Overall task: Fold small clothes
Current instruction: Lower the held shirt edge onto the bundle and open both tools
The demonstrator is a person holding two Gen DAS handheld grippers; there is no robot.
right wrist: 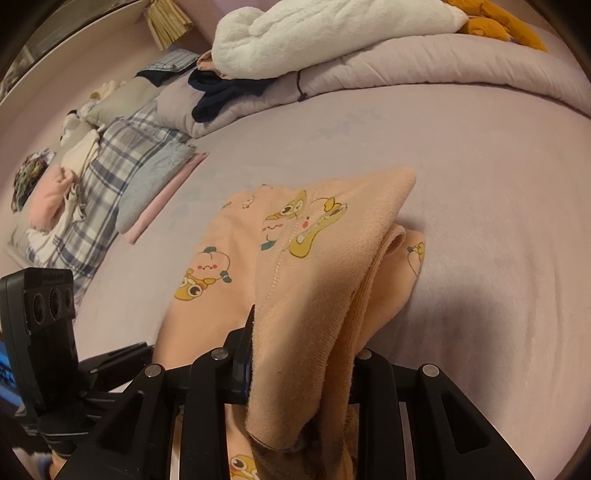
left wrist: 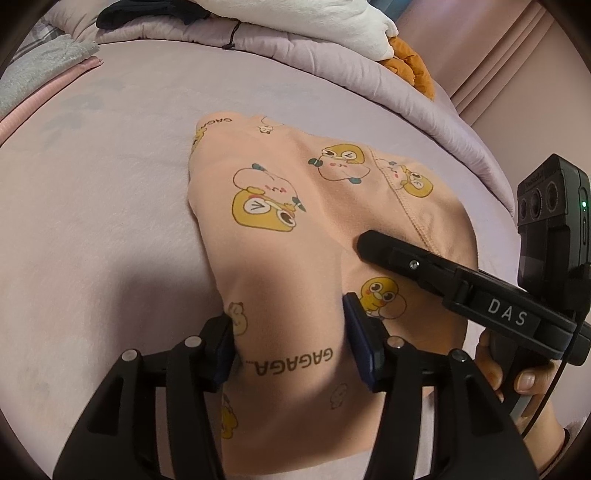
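Note:
A peach garment point(left wrist: 295, 206) printed with yellow cartoon ducks and the word GAGAGA lies partly lifted on a lilac bed sheet point(left wrist: 92, 221). My left gripper point(left wrist: 290, 339) has a raised ridge of this cloth between its blue pads, and both pads touch it. From the right, the right gripper point(left wrist: 369, 245) reaches over the garment, held by a hand point(left wrist: 517, 376). In the right wrist view the right gripper point(right wrist: 303, 354) is shut on a thick folded hem of the garment point(right wrist: 229, 280), which drapes over and hides its fingertips.
A rolled lilac quilt point(left wrist: 295, 48) with a white fluffy blanket point(right wrist: 314, 33) and an orange item point(left wrist: 413, 70) runs along the back. A plaid pillow and a heap of clothes point(right wrist: 110, 166) lie at far left, with a dark garment point(right wrist: 221, 92) behind.

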